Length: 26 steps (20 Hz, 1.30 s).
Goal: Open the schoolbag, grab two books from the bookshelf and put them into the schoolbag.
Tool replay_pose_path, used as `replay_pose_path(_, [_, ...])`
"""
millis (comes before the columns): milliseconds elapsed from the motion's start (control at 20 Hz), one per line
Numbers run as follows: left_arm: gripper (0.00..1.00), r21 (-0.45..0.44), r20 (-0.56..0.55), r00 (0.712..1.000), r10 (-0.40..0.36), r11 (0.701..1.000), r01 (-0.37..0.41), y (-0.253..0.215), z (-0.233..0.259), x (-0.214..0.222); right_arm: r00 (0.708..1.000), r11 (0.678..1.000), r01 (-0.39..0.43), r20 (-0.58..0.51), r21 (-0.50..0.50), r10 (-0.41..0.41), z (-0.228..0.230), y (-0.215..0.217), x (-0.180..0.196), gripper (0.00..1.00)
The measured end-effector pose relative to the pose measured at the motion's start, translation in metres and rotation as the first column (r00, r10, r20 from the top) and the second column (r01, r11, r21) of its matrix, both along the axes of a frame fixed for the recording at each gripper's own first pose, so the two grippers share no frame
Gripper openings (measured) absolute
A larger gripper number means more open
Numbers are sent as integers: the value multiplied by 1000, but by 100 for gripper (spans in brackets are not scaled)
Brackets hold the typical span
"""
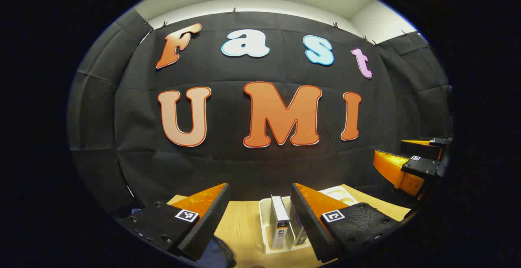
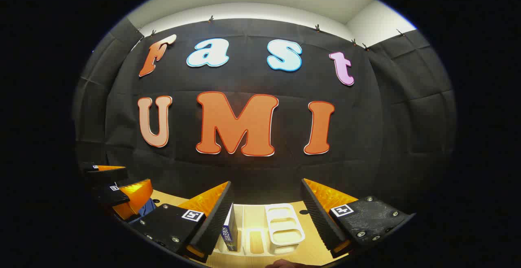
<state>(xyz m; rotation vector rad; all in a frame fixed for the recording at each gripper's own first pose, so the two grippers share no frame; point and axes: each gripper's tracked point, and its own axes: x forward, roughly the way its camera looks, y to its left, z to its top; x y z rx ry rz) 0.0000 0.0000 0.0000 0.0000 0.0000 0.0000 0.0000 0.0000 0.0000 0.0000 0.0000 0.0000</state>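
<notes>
Here, everything is placed against the white bookshelf.

Bookshelf (image 1: 265,219): a white slotted rack, standing on the wooden worktop (image 1: 244,223) just before the black cloth wall.

Books: in the left gripper view one book (image 1: 280,221) stands upright in a slot of the bookshelf, spine toward the camera, with a second one (image 1: 299,233) just beside it, mostly hidden behind a finger. In the right gripper view a blue-spined book (image 2: 230,231) stands upright in the bookshelf's (image 2: 260,241) leftmost slot.

Tray (image 2: 284,224): a white compartment tray, lying flat on the worktop just right of the bookshelf.

Schoolbag (image 1: 217,253): a dark blue shape at the bottom edge, left of the bookshelf; too little shows to tell whether it is open.

Left gripper (image 1: 260,197): held above the near end of the bookshelf, jaws spread wide, gripping nothing.

Right gripper (image 2: 266,195): raised above the bookshelf, jaws wide apart and bare; it also appears to the right of the bookshelf in the left gripper view.
</notes>
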Motion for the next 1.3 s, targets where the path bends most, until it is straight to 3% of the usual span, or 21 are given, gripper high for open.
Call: replay_pose_path(1300, [94,33,17,1000,20,999,-21,-1,7,-12,1000,1000,-7,-25,2,7,-8,1,-2,97])
